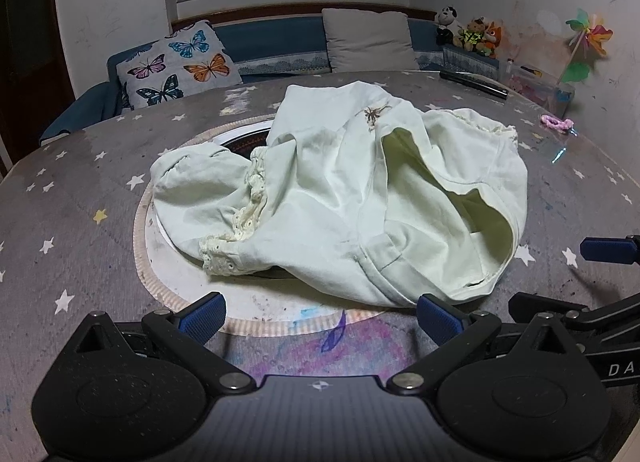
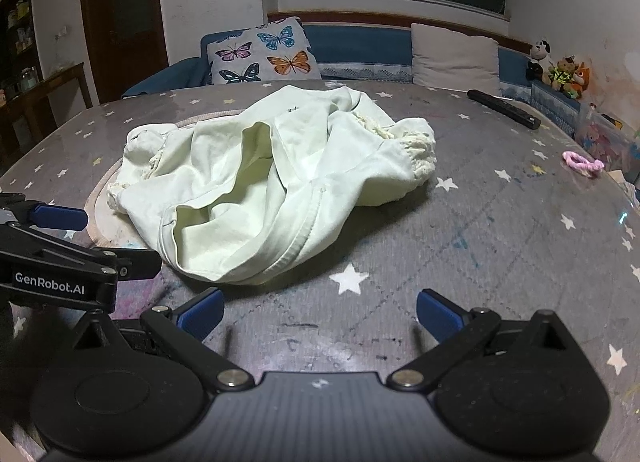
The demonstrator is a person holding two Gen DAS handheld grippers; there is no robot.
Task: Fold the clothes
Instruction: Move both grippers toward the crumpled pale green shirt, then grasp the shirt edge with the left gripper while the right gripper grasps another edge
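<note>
A pale green garment [image 1: 332,198] with lace-trimmed cuffs lies crumpled in a heap on the grey star-patterned table [image 1: 80,198]; it also shows in the right wrist view [image 2: 272,186]. My left gripper [image 1: 320,318] is open and empty, just short of the garment's near edge. My right gripper [image 2: 320,314] is open and empty, a little short of the garment's near hem. The right gripper shows at the right edge of the left wrist view [image 1: 576,282], and the left gripper at the left edge of the right wrist view [image 2: 92,242].
A round inset [image 1: 176,286] sits in the table under the garment. A black remote [image 2: 504,108], a pink hair tie [image 2: 582,162] and a clear box of toys [image 2: 608,142] lie at the far right. A sofa with cushions [image 2: 264,54] stands behind the table.
</note>
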